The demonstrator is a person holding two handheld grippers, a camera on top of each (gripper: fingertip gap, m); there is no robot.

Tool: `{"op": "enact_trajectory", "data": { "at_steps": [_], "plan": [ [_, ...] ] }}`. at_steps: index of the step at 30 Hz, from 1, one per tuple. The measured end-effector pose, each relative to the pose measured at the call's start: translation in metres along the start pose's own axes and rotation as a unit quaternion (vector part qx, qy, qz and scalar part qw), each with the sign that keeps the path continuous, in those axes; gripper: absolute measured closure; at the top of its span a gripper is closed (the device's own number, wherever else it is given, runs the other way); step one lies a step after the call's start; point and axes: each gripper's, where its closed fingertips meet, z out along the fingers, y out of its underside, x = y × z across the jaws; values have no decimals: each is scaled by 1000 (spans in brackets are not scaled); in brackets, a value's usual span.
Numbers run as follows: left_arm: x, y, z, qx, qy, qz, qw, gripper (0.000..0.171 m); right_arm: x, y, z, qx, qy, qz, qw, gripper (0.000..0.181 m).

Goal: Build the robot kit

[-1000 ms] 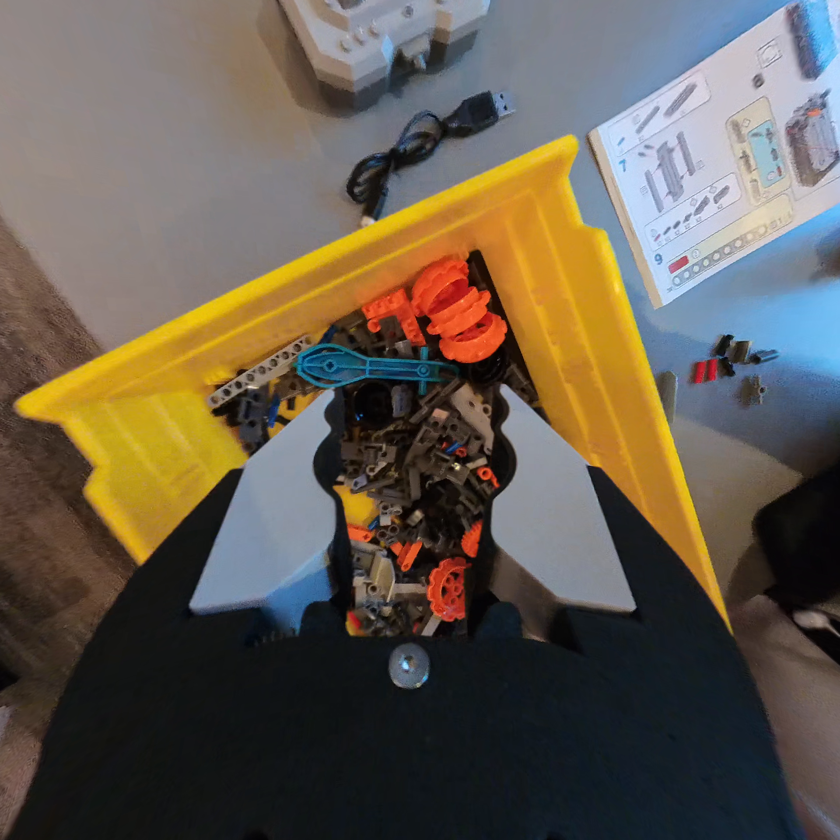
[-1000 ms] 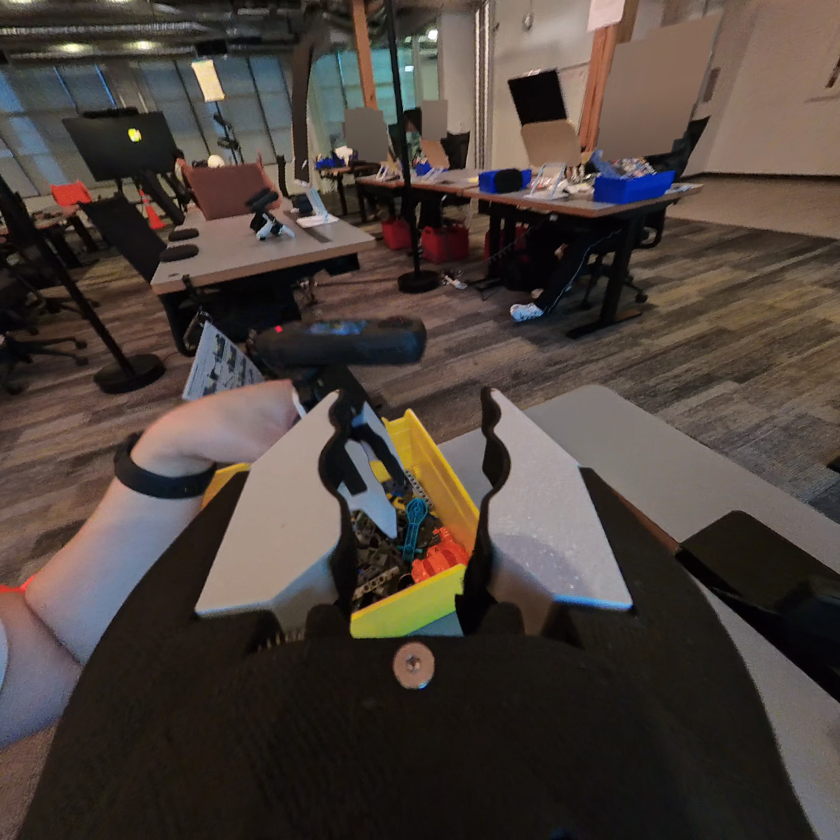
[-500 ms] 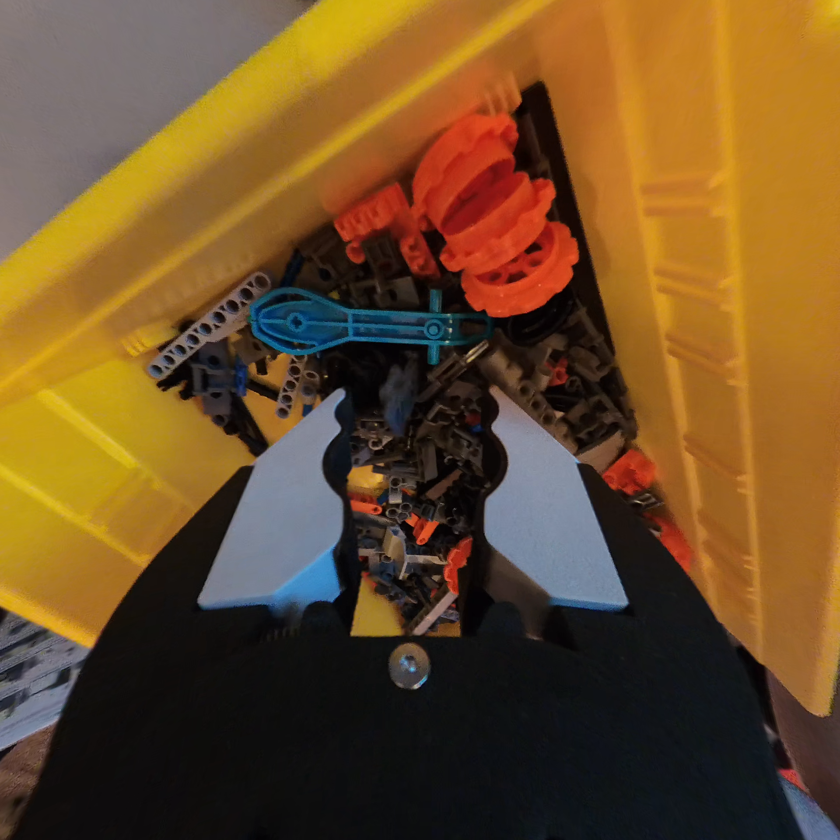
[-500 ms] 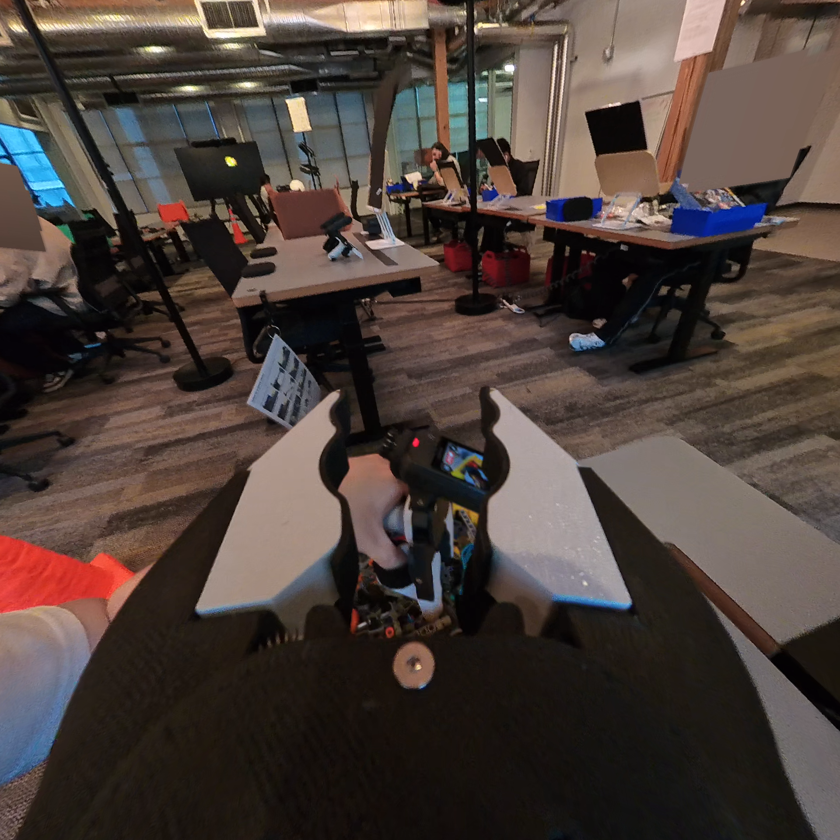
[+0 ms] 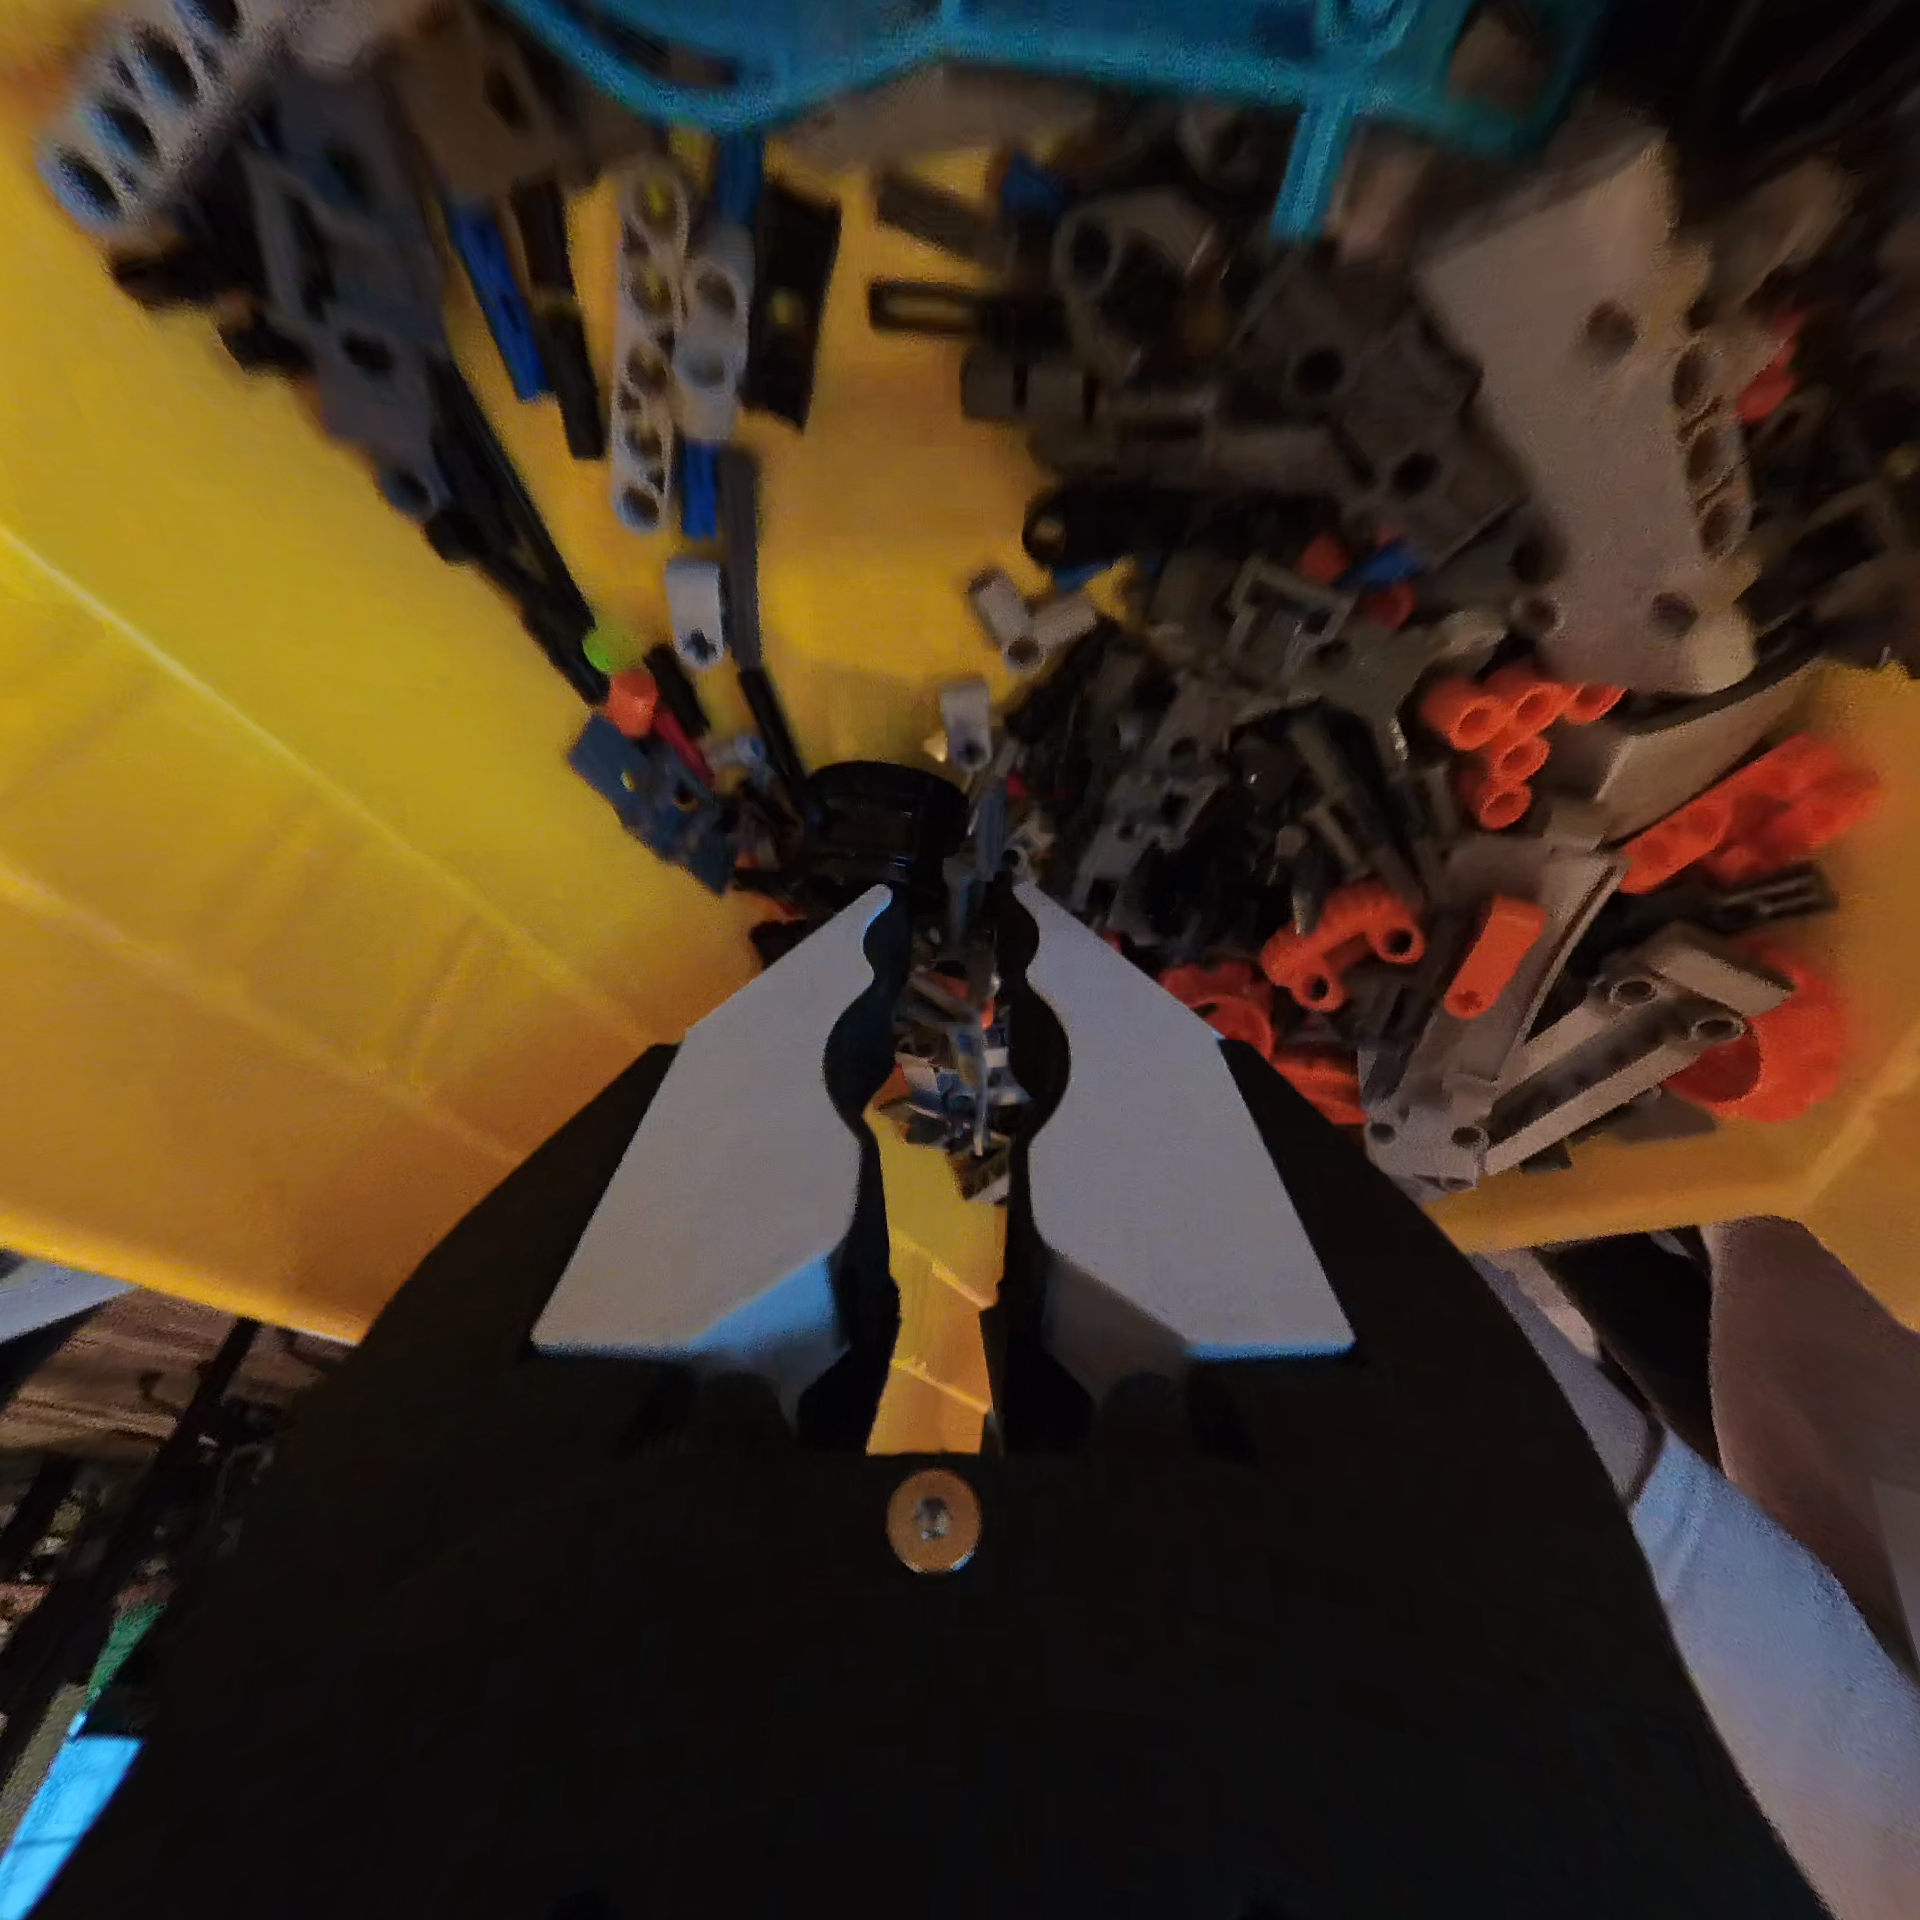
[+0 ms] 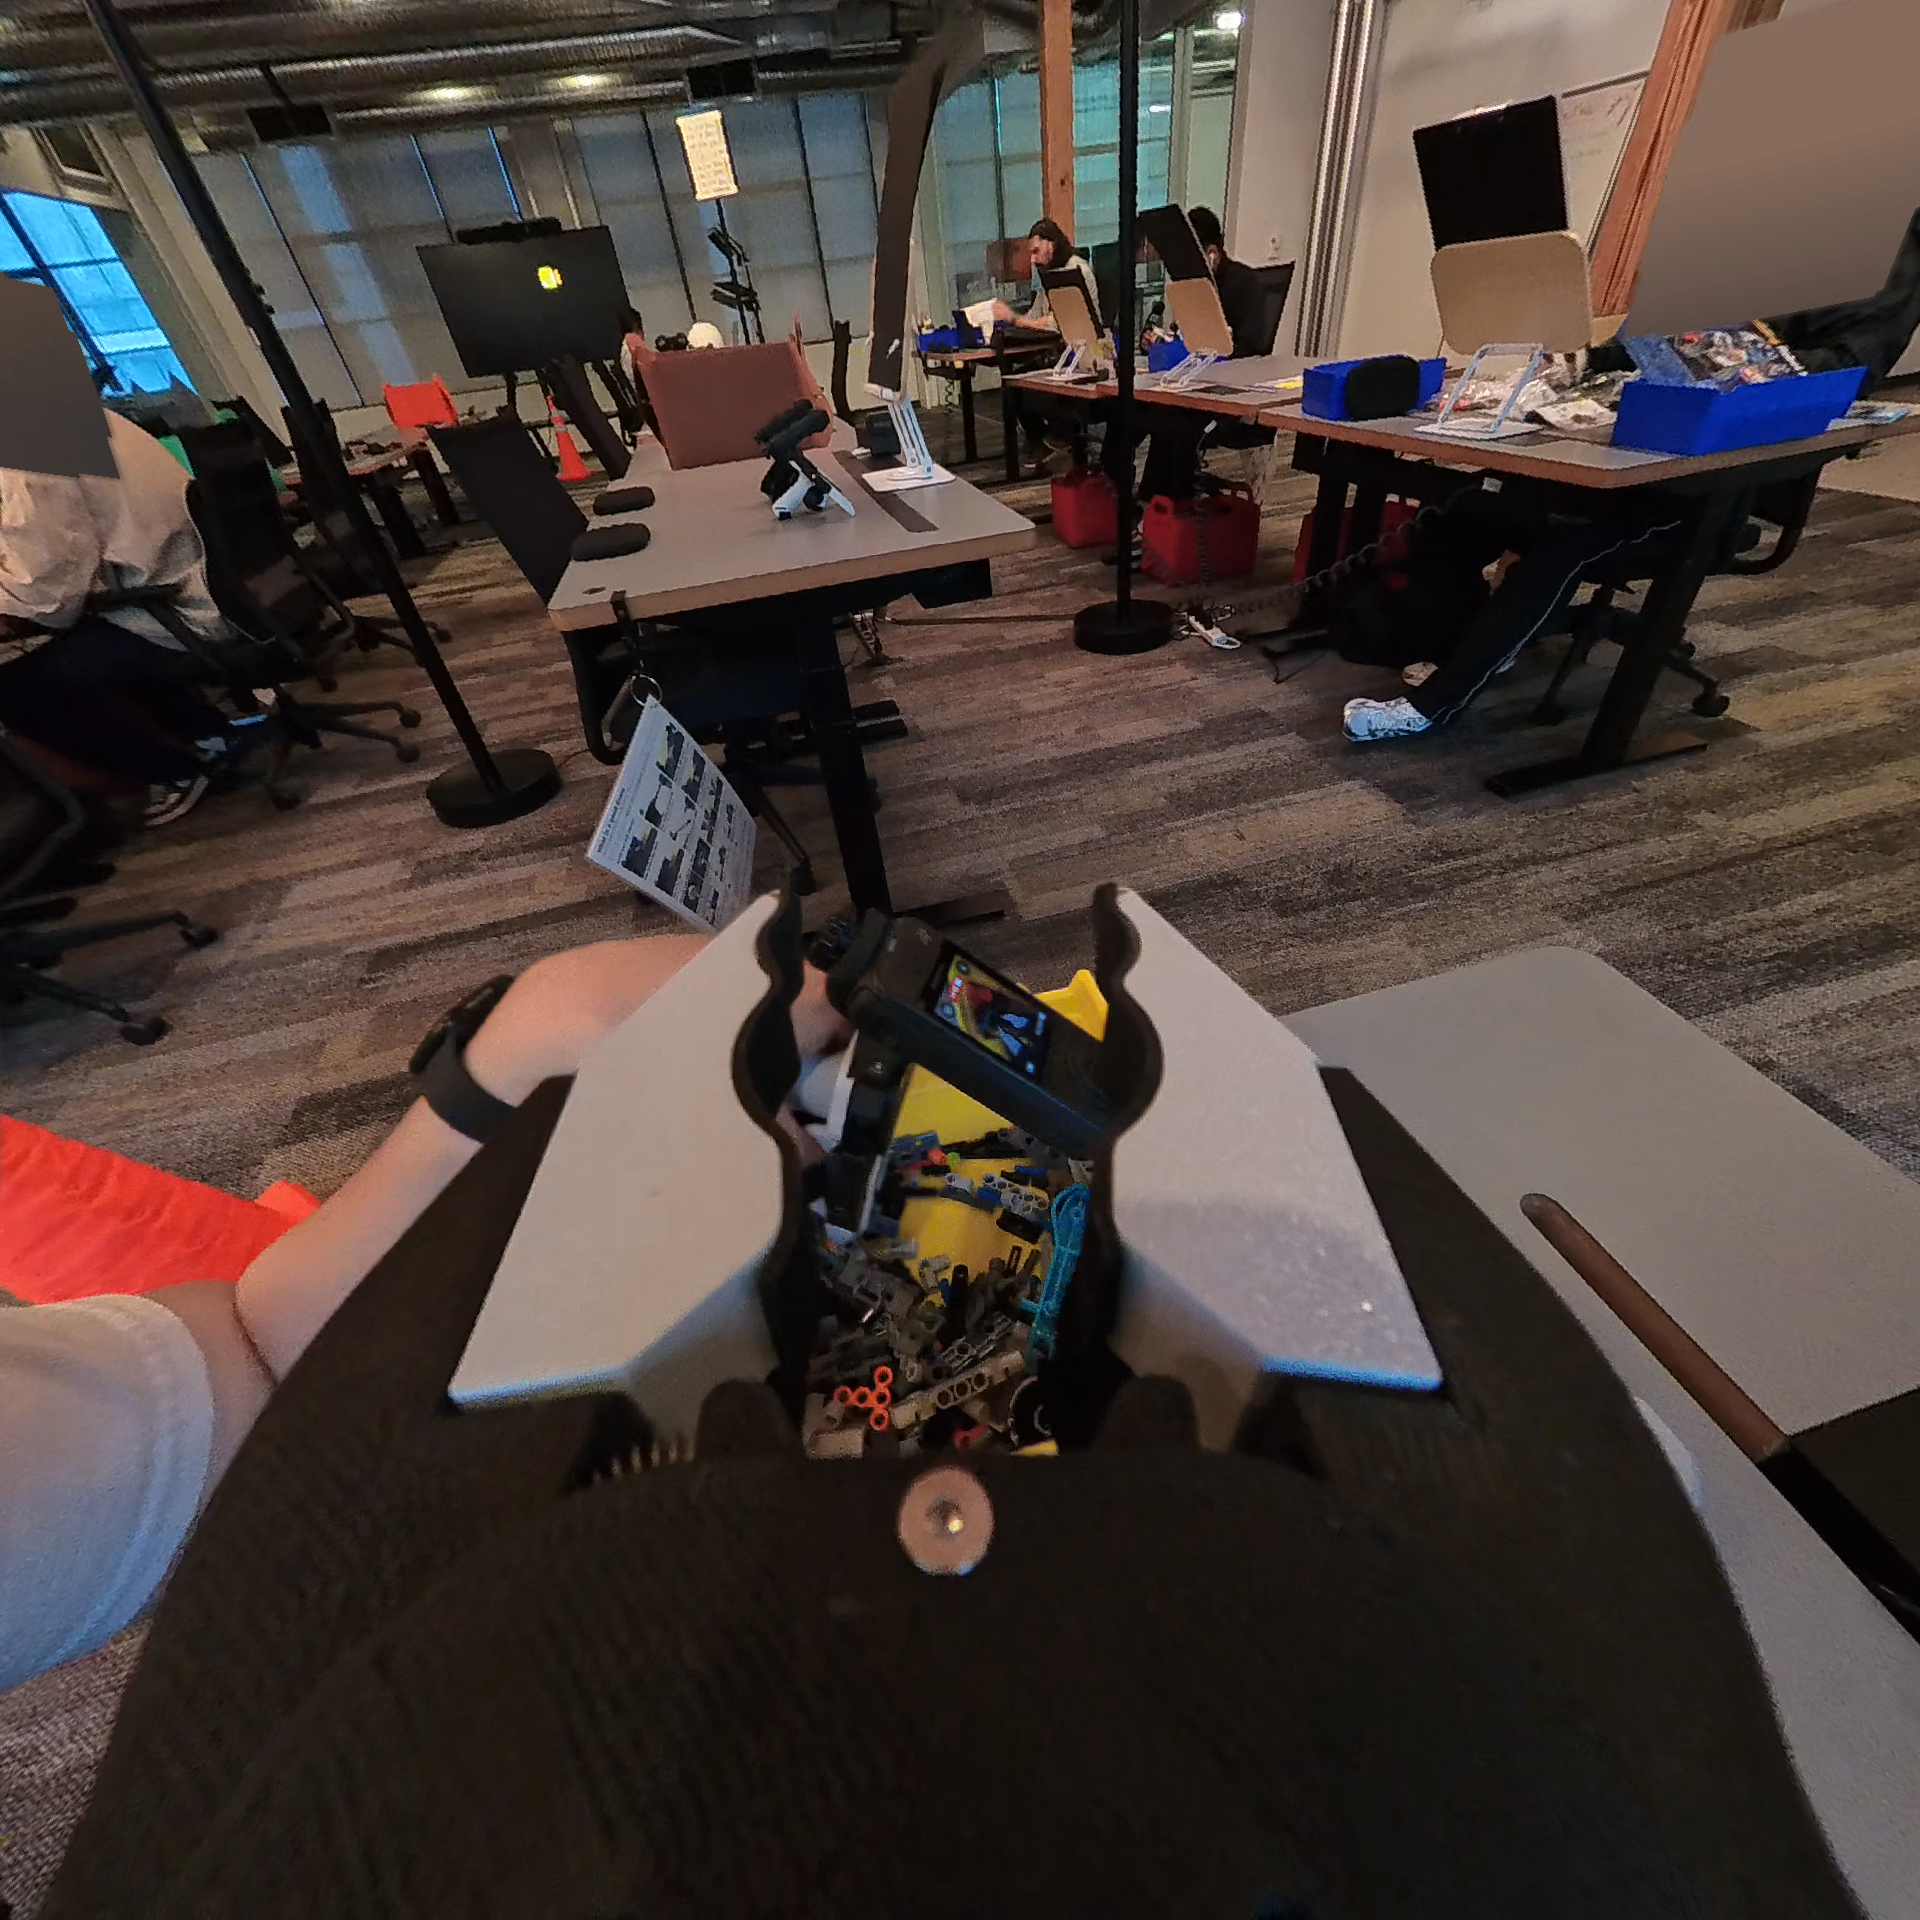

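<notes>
Deep in the yellow bin (image 5: 312, 883), at frame centre, the left tool (image 5: 943, 914) stands narrowly parted among loose building-toy parts (image 5: 1299, 727), gripping nothing visible. The right tool (image 6: 940, 914) hovers above, wide apart, empty.

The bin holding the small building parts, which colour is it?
Yellow bin; clearest in the left wrist view.

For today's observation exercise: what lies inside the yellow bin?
Inside the yellow bin: a loose pile of grey, black and orange building pieces, a teal piece, and the left gripper. Pieces buried under the pile are hidden.
</notes>
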Motion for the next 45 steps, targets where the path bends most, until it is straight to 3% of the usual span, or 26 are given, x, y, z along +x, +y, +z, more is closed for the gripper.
{"op": "enact_trajectory", "data": {
  "at_steps": [5, 9, 11, 15, 18, 24, 28, 33, 38, 42, 45],
  "plan": [
    [-1, 11, -2, -2, 26, -45, 999, 162, 3, 4, 4, -6, 2, 3, 1000, 125],
    [-14, 7, -17, 50, 6, -69, 996, 138, 7, 6, 5, -10, 9, 3, 1000, 125],
    [-12, -5, -30, 99, 14, -54, 994, 126, 9, 7, 6, -12, 15, -1, 1000, 126],
    [8, -48, -53, 203, 59, 0, 977, 125, 11, 10, 8, -17, 20, -2, 1000, 125],
    [22, -72, -55, 219, 92, -2, 971, 121, 11, 10, 8, -18, 19, -1, 1000, 125],
    [21, -84, -34, 176, 54, 11, 983, 111, 14, 9, 7, -14, 16, 7, 1000, 125],
    [21, -80, -23, 146, 48, 15, 988, 116, 14, 11, 9, -18, 14, 10, 1000, 125],
    [33, -77, -23, 141, 97, 18, 985, 144, 13, 14, 11, -22, 11, 9, 1000, 125],
    [15, -49, -4, 65, 55, 18, 996, 171, 14, 18, 13, -30, 10, 10, 999, 125],
    [3, -24, 6, 17, 48, -7, 999, 171, 19, 23, 15, -43, 22, 3, 999, 125],
    [-1, -18, 4, 18, 54, -27, 998, 171, 27, 29, 15, -63, 47, -12, 997, 125]
  ]
}}
